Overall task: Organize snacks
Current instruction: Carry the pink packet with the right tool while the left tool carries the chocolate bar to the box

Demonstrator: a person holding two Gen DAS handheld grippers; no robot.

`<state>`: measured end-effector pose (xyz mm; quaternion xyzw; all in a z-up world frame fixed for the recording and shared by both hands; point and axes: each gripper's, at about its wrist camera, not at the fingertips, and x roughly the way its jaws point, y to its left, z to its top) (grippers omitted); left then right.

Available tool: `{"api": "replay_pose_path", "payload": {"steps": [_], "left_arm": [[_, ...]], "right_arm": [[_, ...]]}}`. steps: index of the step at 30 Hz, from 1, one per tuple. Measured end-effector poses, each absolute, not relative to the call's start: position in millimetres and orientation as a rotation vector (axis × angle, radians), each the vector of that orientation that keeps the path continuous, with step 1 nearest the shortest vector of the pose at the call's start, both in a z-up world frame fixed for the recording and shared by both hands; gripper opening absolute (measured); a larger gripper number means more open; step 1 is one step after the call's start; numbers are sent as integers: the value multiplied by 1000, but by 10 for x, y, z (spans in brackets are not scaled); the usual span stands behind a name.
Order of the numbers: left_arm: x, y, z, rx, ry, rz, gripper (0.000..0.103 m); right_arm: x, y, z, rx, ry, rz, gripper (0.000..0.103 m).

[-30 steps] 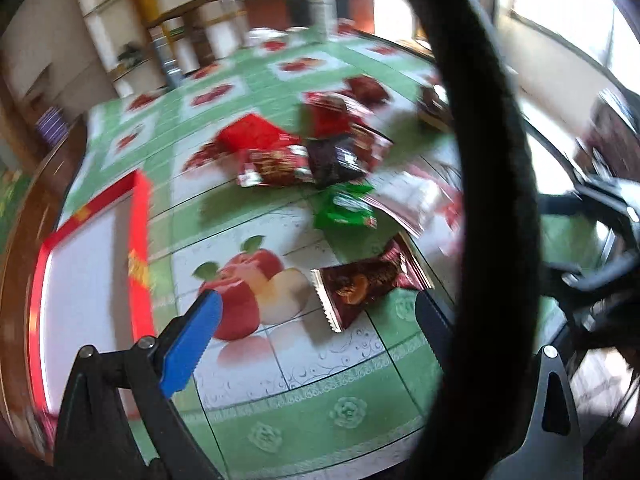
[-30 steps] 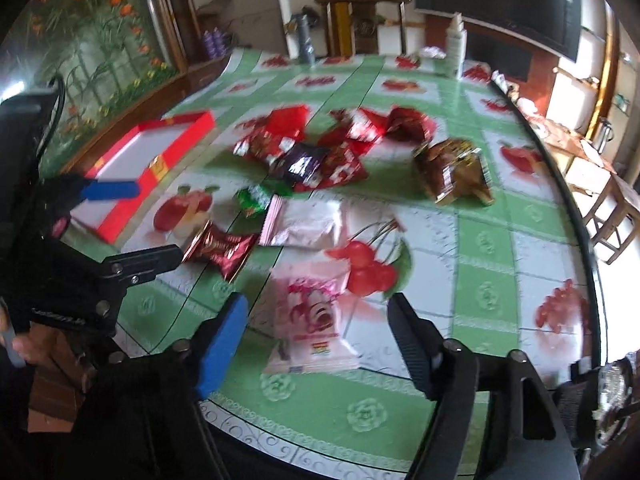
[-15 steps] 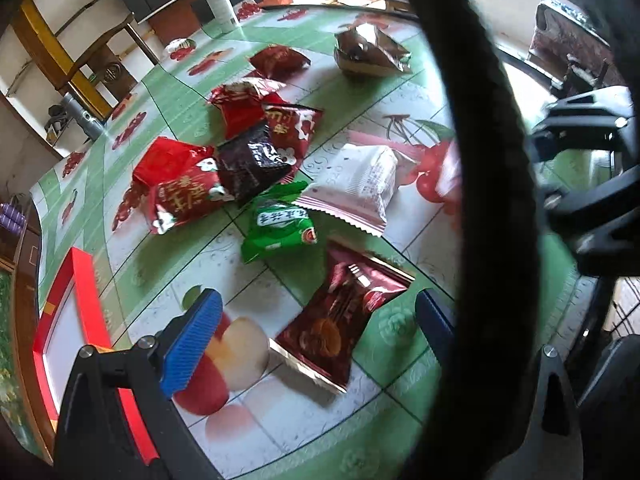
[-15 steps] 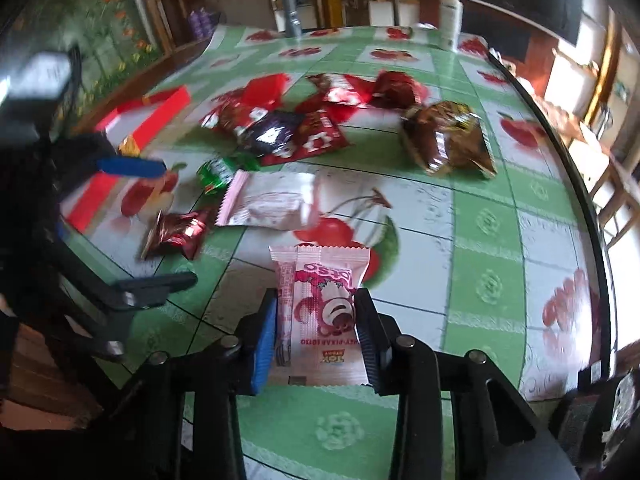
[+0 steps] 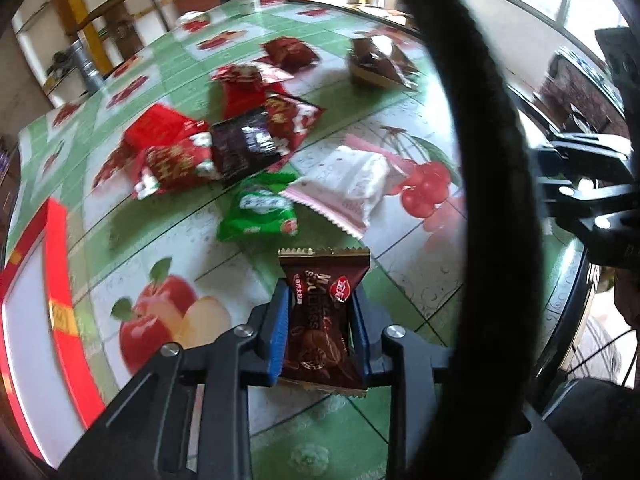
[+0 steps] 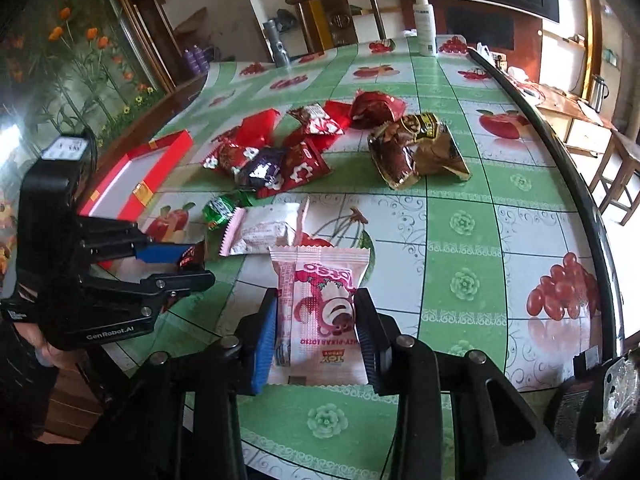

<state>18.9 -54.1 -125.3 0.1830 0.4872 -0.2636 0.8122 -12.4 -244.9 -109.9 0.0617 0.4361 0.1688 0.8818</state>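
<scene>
Green fruit-print tablecloth (image 6: pixel 460 184) | left gripper (image 5: pixel 320 330) closing, squeezing dark brown shiny snack pack (image 5: pixel 322 320) | right gripper (image 6: pixel 316 330) pinching pink-and-white snack packet (image 6: pixel 320 308)

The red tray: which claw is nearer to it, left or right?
Left. The left claw, closing on a brown snack, sits just beside the red tray; the right claw is farther away.
</scene>
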Motion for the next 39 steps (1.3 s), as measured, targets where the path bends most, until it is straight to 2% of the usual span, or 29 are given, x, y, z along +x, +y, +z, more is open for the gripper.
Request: {"api": "replay_pose_path", "payload": {"steps": [8, 14, 25, 39], "left_arm": [[115, -165, -754, 162, 962, -380, 29], [159, 146, -567, 66, 920, -232, 29], [204, 583, -521, 91, 846, 76, 30], [244, 1102, -568, 32, 863, 192, 30]], "right_arm": [[-132, -2320, -898, 124, 851, 389, 37], [-104, -2130, -817, 113, 827, 428, 37], [-30, -1758, -759, 92, 815, 508, 37], [34, -1267, -745, 40, 820, 596, 37]]}}
